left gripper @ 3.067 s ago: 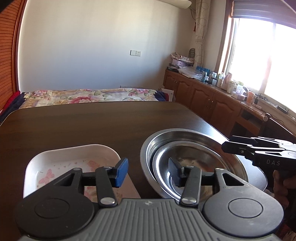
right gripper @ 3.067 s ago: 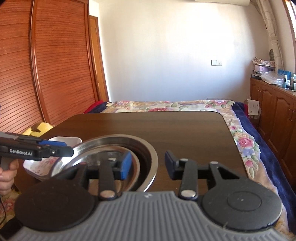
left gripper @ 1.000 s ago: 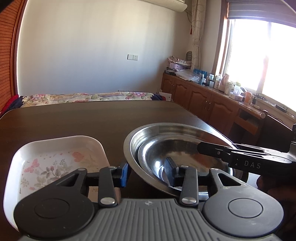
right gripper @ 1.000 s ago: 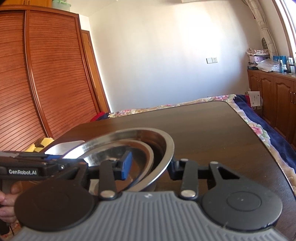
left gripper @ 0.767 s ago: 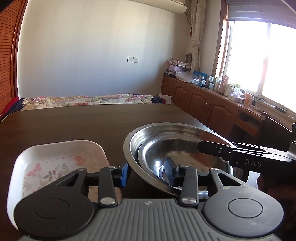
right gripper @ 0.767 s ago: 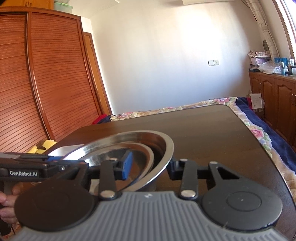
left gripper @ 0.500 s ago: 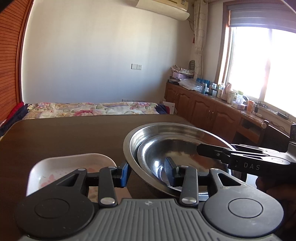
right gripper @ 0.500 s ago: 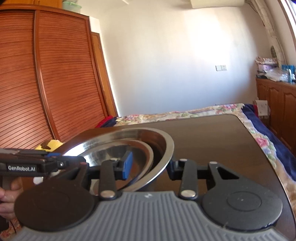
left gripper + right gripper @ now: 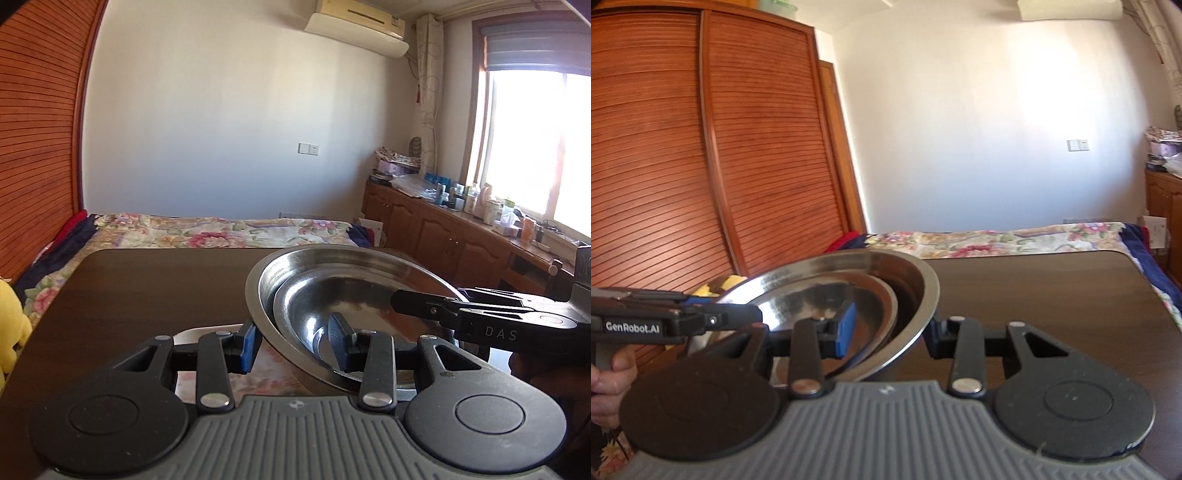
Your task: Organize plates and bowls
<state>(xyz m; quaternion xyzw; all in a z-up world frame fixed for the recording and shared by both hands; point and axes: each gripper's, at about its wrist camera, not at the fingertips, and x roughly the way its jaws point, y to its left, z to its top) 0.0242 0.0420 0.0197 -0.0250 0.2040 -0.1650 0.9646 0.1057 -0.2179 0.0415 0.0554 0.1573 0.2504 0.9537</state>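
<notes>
Left wrist view: the large steel bowl [image 9: 373,264] hangs tilted above the dark table [image 9: 147,280], a smaller steel bowl [image 9: 354,306] nested inside it. The left gripper [image 9: 295,343] pinches the near rim of the pair, one blue pad outside the wall and the other inside the inner bowl. The right gripper [image 9: 400,304] clamps the opposite rim from the right side. In the right wrist view the same holds: the right gripper [image 9: 890,328] has one pad within the bowls and one beyond the outer wall, jaws closed on the rim, and the left gripper [image 9: 753,317] reaches in from the left.

My reading is that the nested bowls are being carried as one load. To do this well, both hands should travel at a matched pace and keep the rim level, since the polished metal looks slick and the inner bowl could slide or rattle loose if the tilt grows.

Both bowls are shiny, shallow and wide-lipped, reflecting the room. Below the left gripper a white floral dish [image 9: 221,376] lies on the table, mostly hidden.
</notes>
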